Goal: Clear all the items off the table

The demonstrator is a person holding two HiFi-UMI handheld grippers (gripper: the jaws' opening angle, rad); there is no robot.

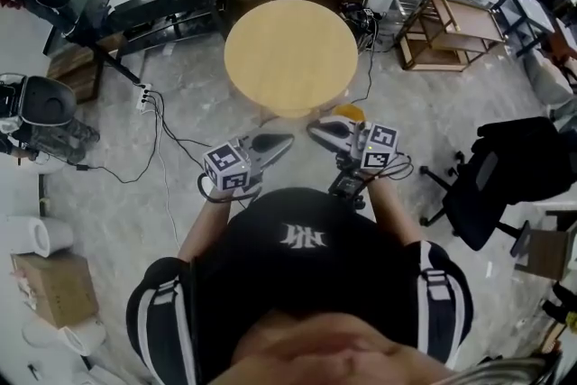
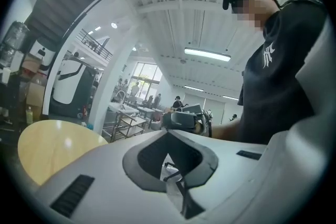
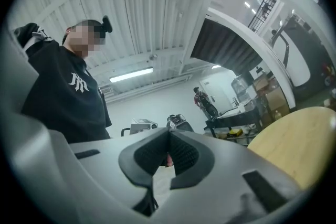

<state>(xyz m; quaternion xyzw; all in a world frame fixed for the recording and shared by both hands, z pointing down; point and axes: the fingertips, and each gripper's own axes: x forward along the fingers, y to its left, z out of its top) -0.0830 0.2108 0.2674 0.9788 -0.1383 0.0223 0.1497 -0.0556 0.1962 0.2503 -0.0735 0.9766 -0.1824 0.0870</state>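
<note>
Table point(image 1: 290, 54), round and of pale wood, stands just ahead of both tongs. The left gripper point(image 1: 287, 141) and right gripper point(image 1: 312, 129) have their jaws pressed together on nothing, tips facing each other. A small yellow thing point(image 1: 350, 113), perhaps an item, shows by the table's near edge.

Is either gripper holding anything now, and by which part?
Nothing. The left gripper and the right gripper both have their jaws closed together with nothing between them.
</note>
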